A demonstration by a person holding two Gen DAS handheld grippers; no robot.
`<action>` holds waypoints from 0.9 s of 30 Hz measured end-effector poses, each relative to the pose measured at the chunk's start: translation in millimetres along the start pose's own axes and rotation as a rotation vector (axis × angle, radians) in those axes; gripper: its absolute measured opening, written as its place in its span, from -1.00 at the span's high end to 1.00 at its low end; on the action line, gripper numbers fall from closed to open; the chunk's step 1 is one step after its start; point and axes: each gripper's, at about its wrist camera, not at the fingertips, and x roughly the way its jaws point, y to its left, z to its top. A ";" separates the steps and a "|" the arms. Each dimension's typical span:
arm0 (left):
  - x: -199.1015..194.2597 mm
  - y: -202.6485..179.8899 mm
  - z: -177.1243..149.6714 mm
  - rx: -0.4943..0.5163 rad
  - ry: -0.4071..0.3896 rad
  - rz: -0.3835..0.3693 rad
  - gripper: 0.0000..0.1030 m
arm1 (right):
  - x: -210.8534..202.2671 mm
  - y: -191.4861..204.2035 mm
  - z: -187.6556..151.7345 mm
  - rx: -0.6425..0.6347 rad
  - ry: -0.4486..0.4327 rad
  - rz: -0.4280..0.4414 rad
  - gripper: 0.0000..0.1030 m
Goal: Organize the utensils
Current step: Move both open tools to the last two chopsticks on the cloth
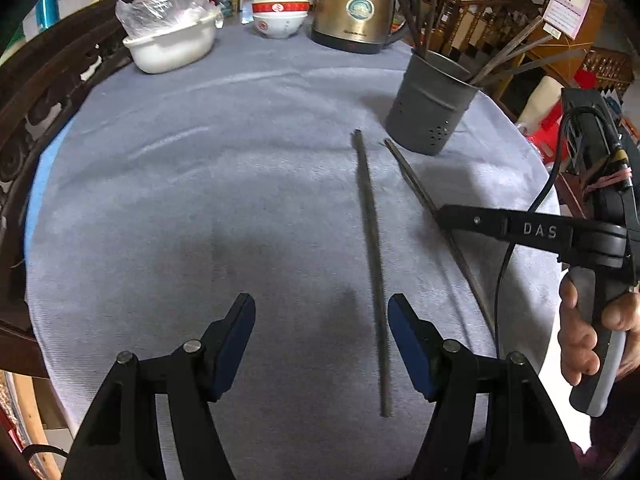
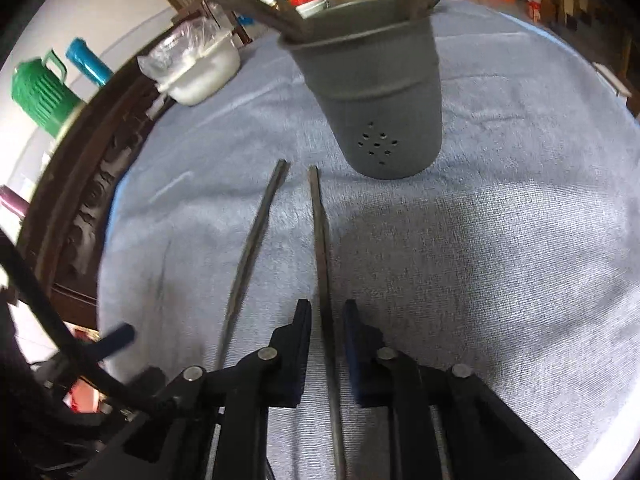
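Note:
Two dark chopsticks lie on the grey cloth. The left chopstick lies just inside my left gripper's right finger. My left gripper is open and empty above the cloth. The right chopstick runs between the fingers of my right gripper, which stand narrowly apart around it, not clamped. The right gripper also shows in the left wrist view, tip down at that chopstick. A grey perforated utensil holder with several chopsticks in it stands just beyond both.
At the back stand a white tub with a plastic bag, stacked red-and-white bowls and a brass kettle. A carved wooden rail borders the table's left. A green jug stands beyond it.

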 end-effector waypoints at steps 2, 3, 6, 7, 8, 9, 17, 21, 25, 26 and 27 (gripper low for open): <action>2.2 -0.8 1.7 -0.011 0.013 -0.015 -0.35 | -4.8 -3.7 0.5 0.009 -0.014 0.014 0.58; 3.5 -0.8 1.7 -0.014 0.020 -0.020 -0.35 | -6.7 -6.4 0.5 0.016 -0.018 0.013 0.58; 7.4 -5.3 5.4 -0.014 0.038 -0.036 -0.35 | -10.0 -12.6 -0.1 0.038 -0.023 0.027 0.58; 9.1 -7.7 9.0 -0.011 0.043 -0.038 -0.35 | -11.6 -15.5 -0.5 0.048 -0.028 0.032 0.58; 10.1 -8.7 12.4 -0.010 0.044 -0.041 -0.35 | -12.7 -18.9 -0.7 0.057 -0.031 0.037 0.58; 11.3 -8.9 15.1 -0.011 0.044 -0.043 -0.35 | -11.5 -19.1 -0.9 0.063 -0.032 0.041 0.58; 31.5 -13.3 42.1 -0.019 0.076 -0.053 -0.35 | -14.3 -34.4 -3.9 0.106 -0.044 0.051 0.58; 44.2 -12.9 57.0 -0.041 0.093 -0.073 -0.35 | -15.2 -42.1 -4.4 0.126 -0.047 0.055 0.58; 57.9 -9.7 72.9 -0.075 0.112 -0.099 -0.06 | -16.5 -46.2 -5.4 0.137 -0.047 0.062 0.58; 61.2 -9.3 78.0 -0.081 0.113 -0.110 -0.02 | -17.4 -45.8 -5.5 0.135 -0.049 0.062 0.58; 63.6 -9.2 81.3 -0.084 0.115 -0.110 0.01 | -18.5 -45.1 -5.3 0.132 -0.052 0.063 0.58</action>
